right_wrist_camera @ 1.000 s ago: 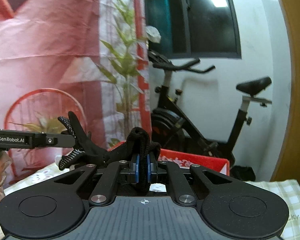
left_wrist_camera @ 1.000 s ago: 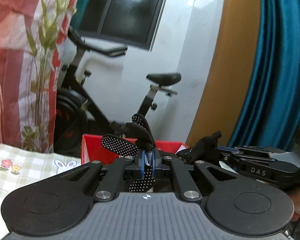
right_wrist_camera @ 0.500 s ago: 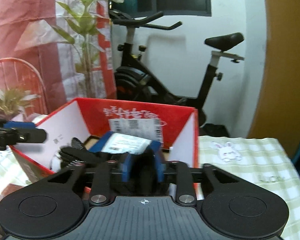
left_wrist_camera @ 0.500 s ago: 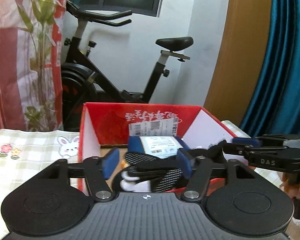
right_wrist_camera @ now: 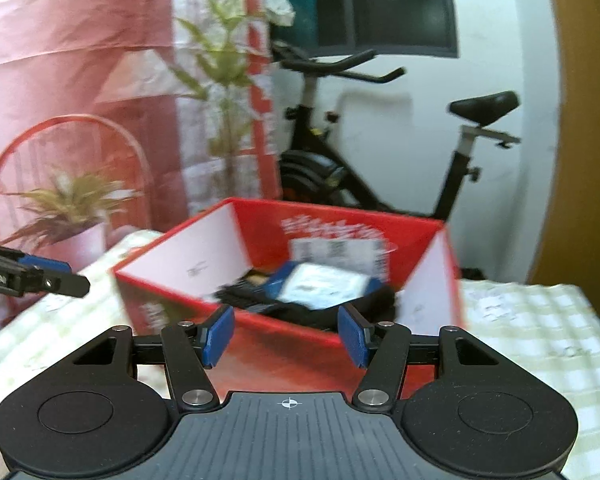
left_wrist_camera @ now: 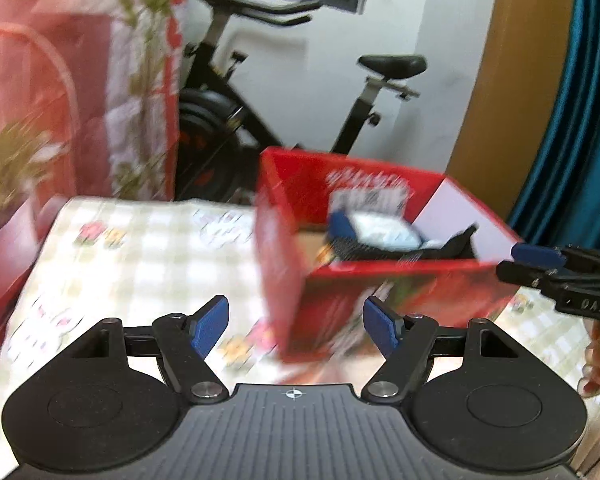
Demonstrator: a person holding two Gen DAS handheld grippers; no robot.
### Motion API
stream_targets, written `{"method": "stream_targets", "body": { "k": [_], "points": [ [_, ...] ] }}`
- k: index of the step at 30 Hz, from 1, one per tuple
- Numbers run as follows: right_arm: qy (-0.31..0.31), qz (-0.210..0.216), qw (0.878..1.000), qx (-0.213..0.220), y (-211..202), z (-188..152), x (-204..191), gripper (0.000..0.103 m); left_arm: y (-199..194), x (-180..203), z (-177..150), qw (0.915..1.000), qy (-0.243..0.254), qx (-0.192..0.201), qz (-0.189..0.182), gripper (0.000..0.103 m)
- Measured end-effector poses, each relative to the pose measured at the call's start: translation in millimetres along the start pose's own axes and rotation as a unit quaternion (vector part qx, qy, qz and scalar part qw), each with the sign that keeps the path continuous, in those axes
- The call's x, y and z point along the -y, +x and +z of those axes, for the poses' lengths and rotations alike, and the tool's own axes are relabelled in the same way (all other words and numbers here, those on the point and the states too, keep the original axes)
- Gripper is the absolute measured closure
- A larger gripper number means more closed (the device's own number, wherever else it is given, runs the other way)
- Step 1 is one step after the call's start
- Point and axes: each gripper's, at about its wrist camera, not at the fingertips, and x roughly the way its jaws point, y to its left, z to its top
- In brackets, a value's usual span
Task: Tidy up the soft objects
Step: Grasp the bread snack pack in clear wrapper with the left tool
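Release confirmed on both sides. A second ago each gripper was pinched shut on a dark, dotted glove held above the table; now both sets of jaws have just been opening and nothing lies between them. The left gripper (left_wrist_camera: 296, 324) stands wide, with only the checked tablecloth (left_wrist_camera: 140, 248) and the near corner of the red box (left_wrist_camera: 284, 280) showing through the gap. The right gripper (right_wrist_camera: 286, 334) is moderately open and likewise empty.

Dark gloves (right_wrist_camera: 300, 312) now lie inside the red box (right_wrist_camera: 284, 336), against its near wall, beside a blue-and-white packet (right_wrist_camera: 320, 284); blur hides how many pieces there are. In the left view the same dark fabric (left_wrist_camera: 432, 250) sits at roughly 2 o'clock from the left gripper, within the box.

Judgement: this deposit is finished, and the soft items carried so far are stowed. Whether more remain on the table cannot be told from these views.

Pose: both grippers tilt downward toward the table. The left one sits outside the box, off its near left corner, with the box at 1 o'clock. The right one faces the box squarely, at 12 o'clock, short of the near rim. Each gripper's tip enters the other's view from the side, well apart. Fingertips of the person's hand (left_wrist_camera: 598, 372) show at 3 o'clock in the left view.
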Motion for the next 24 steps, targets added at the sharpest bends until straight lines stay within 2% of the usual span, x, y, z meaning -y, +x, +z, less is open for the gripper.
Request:
{"method": "stream_targets", "body": {
  "k": [4,7,13,17,22,24],
  "points": [
    [-0.011,0.031,0.999,-0.023,9.2,-8.0,-29.8,0.049,-9.1,-29.2,-25.0,0.9992,-0.036,-0.020,0.002,0.028],
    [-0.027,0.054,0.997,-0.043,19.1,-14.6,-55.7,0.049,-7.9,-45.5,-41.4,0.9972,-0.066,-0.032,-0.014,0.029],
    [-0.070,0.094,0.990,-0.083,33.5,-27.1,-103.6,0.049,6.0,-60.0,-63.6,0.9929,-0.094,-0.052,-0.052,0.033],
    [-0.106,0.115,0.983,-0.097,35.1,-36.2,-126.8,0.043,12.9,-66.1,-70.9,0.9890,-0.110,-0.056,-0.081,0.035],
    [-0.149,0.123,0.975,-0.115,40.9,-45.4,-145.5,0.043,22.5,-66.1,-81.2,0.9836,-0.117,-0.069,-0.118,0.049],
    [-0.152,0.124,0.973,-0.123,45.4,-48.4,-149.1,0.043,24.6,-65.8,-84.5,0.9825,-0.121,-0.066,-0.126,0.049]
  ]
}}
